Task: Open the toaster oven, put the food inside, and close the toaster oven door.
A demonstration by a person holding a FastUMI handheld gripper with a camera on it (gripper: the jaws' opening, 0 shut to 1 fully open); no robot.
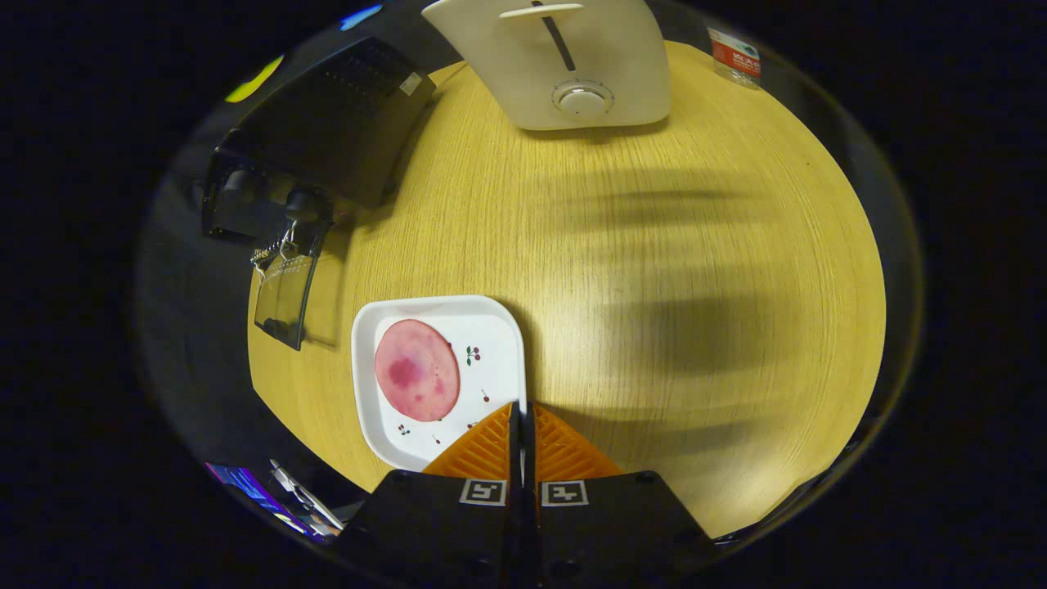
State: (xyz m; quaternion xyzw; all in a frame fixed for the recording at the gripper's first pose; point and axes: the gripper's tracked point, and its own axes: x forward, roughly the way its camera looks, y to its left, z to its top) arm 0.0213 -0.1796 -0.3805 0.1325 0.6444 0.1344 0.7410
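Note:
A round pink slice of food (416,370) lies on a white square plate (499,343) on the wooden table, just ahead and to the left of my fingers. My gripper (521,406) is shut, its fingers pressed together with nothing between them, the tips over the plate's near right rim. The black toaster oven (327,135) stands at the far left of the table. Its glass door (285,298) hangs open and down toward the table's left edge, with the wire rack's edge showing at the mouth.
A cream-white appliance (564,61) with a round knob stands at the far side of the round wooden table (671,286). A bottle with a red label (734,57) is at the far right edge. Dark floor surrounds the table.

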